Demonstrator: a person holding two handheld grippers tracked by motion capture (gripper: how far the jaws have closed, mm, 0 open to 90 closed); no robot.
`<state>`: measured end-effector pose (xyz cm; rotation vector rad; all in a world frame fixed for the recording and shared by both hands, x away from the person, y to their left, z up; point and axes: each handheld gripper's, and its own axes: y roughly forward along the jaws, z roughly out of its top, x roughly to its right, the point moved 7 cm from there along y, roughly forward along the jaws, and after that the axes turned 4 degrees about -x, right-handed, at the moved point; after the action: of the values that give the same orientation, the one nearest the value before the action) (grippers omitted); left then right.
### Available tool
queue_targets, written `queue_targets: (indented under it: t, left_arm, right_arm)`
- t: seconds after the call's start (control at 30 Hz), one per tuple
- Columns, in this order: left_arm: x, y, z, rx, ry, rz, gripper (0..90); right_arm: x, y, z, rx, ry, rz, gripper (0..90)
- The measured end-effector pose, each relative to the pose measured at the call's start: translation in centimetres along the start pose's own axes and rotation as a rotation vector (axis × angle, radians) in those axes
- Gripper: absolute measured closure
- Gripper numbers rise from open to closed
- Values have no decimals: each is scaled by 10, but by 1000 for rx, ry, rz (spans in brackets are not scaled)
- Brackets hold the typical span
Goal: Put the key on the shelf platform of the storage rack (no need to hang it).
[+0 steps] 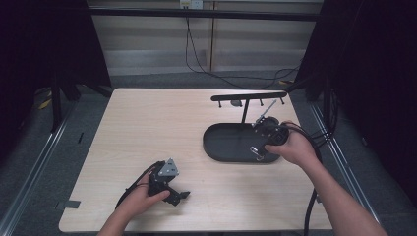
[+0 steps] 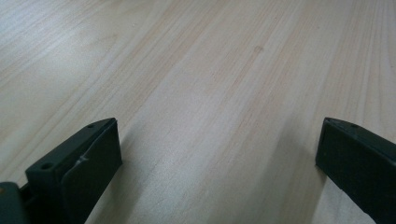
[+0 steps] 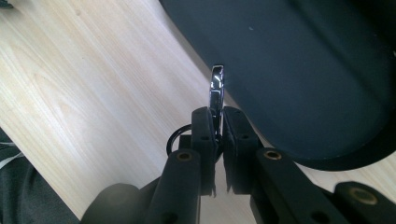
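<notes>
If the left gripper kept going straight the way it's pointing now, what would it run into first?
Probably nothing but the bare wooden table: the left gripper, jaws open, looks low along its surface, and the way looks free as far as its view shows.

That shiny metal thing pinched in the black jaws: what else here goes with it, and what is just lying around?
Part of the job:
- shiny silver metal clip, with a dark ring behind the jaws
- right gripper, shut on it
- black oval tray
- black T-shaped hanging rack rising from the tray

Just there:
- left gripper, open over the pale wooden table
- black cables on the floor behind
</notes>
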<state>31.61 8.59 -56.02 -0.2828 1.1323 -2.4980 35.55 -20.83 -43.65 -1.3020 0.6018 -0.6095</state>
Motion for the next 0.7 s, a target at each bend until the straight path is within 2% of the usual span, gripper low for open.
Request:
queue_targets:
  t: [0.47,0.7]
  left_arm:
    - [0,0,0,0,-1,0,0]
    - [0,0,0,0,-1,0,0]
  right_arm:
    - [10,-4,10,4,15,-9,840]
    - [18,-3,16,7,29,-29,839]
